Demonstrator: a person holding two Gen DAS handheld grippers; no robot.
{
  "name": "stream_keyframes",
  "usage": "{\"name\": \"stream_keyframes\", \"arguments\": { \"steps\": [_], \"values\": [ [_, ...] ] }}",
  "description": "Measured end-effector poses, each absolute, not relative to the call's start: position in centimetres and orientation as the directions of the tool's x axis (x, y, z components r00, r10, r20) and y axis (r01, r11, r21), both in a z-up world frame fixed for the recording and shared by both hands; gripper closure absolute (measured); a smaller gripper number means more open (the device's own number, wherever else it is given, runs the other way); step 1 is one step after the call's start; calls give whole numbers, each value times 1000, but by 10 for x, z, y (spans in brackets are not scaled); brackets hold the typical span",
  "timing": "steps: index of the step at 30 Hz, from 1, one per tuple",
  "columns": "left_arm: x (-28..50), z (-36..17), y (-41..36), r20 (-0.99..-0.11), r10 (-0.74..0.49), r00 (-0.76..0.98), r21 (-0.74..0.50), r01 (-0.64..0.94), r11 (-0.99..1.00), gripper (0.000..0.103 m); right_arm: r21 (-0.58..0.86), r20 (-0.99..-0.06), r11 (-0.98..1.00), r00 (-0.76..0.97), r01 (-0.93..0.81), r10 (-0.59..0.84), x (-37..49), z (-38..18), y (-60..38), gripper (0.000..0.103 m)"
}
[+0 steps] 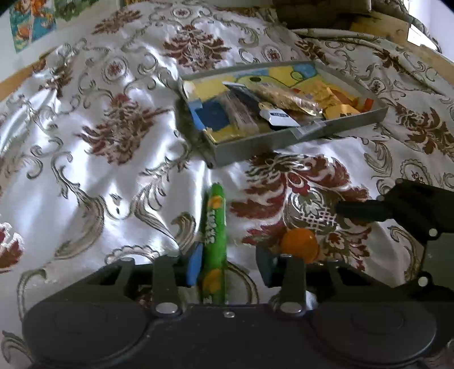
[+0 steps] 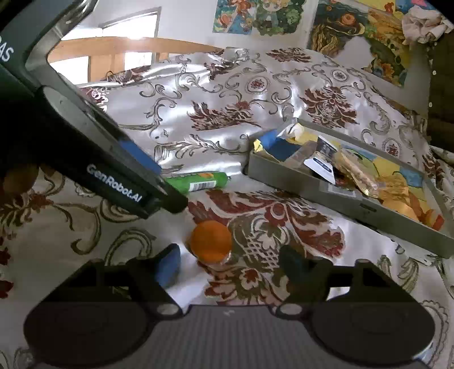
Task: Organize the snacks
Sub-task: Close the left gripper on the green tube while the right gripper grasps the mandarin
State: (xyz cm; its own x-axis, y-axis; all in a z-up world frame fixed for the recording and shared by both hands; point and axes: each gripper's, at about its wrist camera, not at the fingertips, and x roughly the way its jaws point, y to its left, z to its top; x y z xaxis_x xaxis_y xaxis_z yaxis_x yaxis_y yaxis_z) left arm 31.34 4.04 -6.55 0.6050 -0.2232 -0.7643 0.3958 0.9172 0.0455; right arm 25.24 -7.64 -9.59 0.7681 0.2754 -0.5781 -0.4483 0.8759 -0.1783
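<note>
**Both grippers low over bedspread, snacks loose near tray**

Left gripper (image 1: 228, 264) sits low over the patterned bedspread (image 1: 99, 142), fingers spread wide. Green candy tube (image 1: 214, 241) lies lengthwise between them, up against the left blue pad (image 1: 195, 265); the other pad is clear of it. Not clamped. In the right wrist view the same tube (image 2: 198, 181) lies flat on the cloth, partly hidden behind the left gripper's finger (image 2: 119, 167), which carries "GenRobot.AI" lettering.

Right gripper (image 2: 227, 266) also low, fingers wide apart, holding nothing. Orange round snack (image 2: 210, 241) rests on the cloth just ahead of and between its fingertips, nearer the left blue pad (image 2: 168, 265); cannot tell if it touches. From the left wrist view the orange snack (image 1: 299, 245) sits just right of the left gripper's right finger, with the right gripper's dark fingertip (image 1: 360, 210) coming in from the right edge above it.

Grey tray (image 1: 283, 144) lies further back on the bedspread, tilted, holding a jumble of wrappers: yellow and gold packets (image 1: 334, 98), a blue pack (image 1: 214, 115), a white-and-blue card (image 1: 279, 117). Tube and orange snack both outside the tray, near its front wall. Cartoon posters (image 2: 261, 17) on the wall behind.
</note>
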Motion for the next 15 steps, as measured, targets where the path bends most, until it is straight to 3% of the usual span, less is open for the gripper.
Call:
{"name": "stream_keyframes", "arguments": {
  "steps": [4,6,13,15],
  "values": [
    [313,-70,39,-768,-210,605,66,402,913,64,-169,-572,874,767,-456,290,256,-98,-75,31],
    [315,-72,40,-774,-204,600,63,393,918,68,-165,-574,872,764,-460,294,258,-99,-75,43],
    [317,-73,43,-792,-196,578,36,365,930,74,-136,-594,872,743,-470,308,270,-102,-72,50],
    [317,-73,42,-794,-192,576,37,362,932,76,-121,-600,873,735,-472,314,273,-102,-72,62]
  ]
}}
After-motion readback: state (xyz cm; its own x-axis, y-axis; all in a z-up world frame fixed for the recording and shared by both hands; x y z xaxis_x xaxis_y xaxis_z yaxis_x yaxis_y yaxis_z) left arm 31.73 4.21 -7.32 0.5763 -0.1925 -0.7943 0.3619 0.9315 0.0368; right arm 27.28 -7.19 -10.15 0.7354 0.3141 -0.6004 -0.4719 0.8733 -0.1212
